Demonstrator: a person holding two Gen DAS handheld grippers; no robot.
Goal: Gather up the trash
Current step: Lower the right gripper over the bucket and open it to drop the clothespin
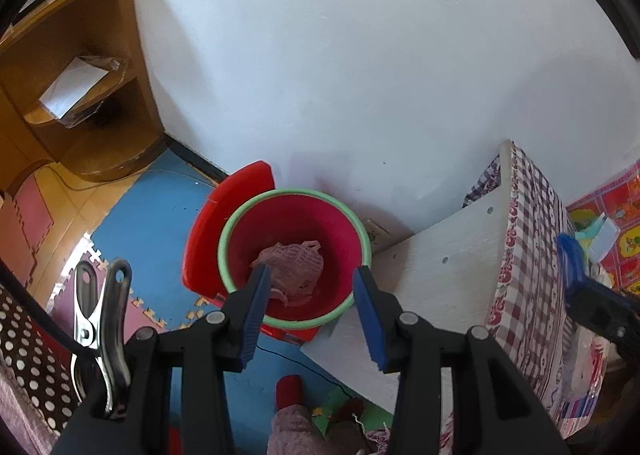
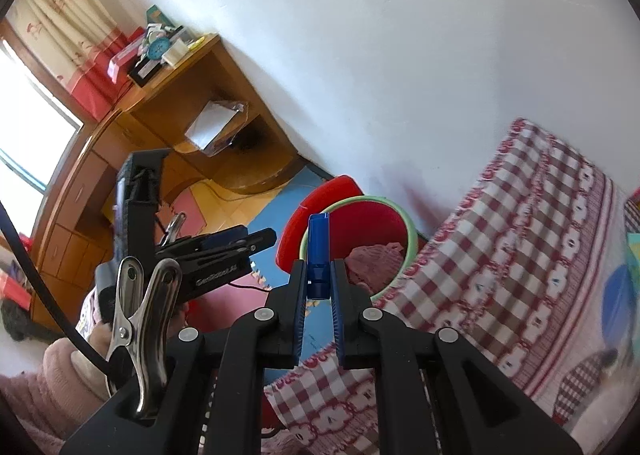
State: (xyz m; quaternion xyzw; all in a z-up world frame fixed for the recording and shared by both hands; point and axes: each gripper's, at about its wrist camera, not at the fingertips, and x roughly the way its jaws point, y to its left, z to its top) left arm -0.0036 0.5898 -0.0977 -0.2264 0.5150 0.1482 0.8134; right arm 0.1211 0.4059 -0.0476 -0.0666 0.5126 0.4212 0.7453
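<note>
1. The red bin [image 1: 296, 215], with its pale green rim, stands on the floor against the wall in the lower middle of the left wrist view, its red lid [image 1: 224, 223] tipped up behind it on the left.
2. A crumpled pinkish wad [image 1: 294, 267] lies at the bottom of the bin. It looks soft and very light, like tissue or thin cloth, so it would crush under any squeeze rather than resist.
3. The left hand-held gripper [image 1: 312, 307] hovers over the bin mouth with its blue pads spread and nothing between them: released.
4. The right hand-held gripper [image 2: 319, 287] is clenched on a small blue piece [image 2: 318, 251], upright in the lower middle of the right wrist view, in front of the bin in the picture.
5. The blue piece looks like rigid plastic, light and rather smooth. The pads hold its lower end only, so I judge it could pivot or slip if swung fast.
6. A firmer hold would sit nearer its middle, across the flat faces.
7. The checked cloth [image 2: 500, 255] covers the surface just right of the bin.
</note>
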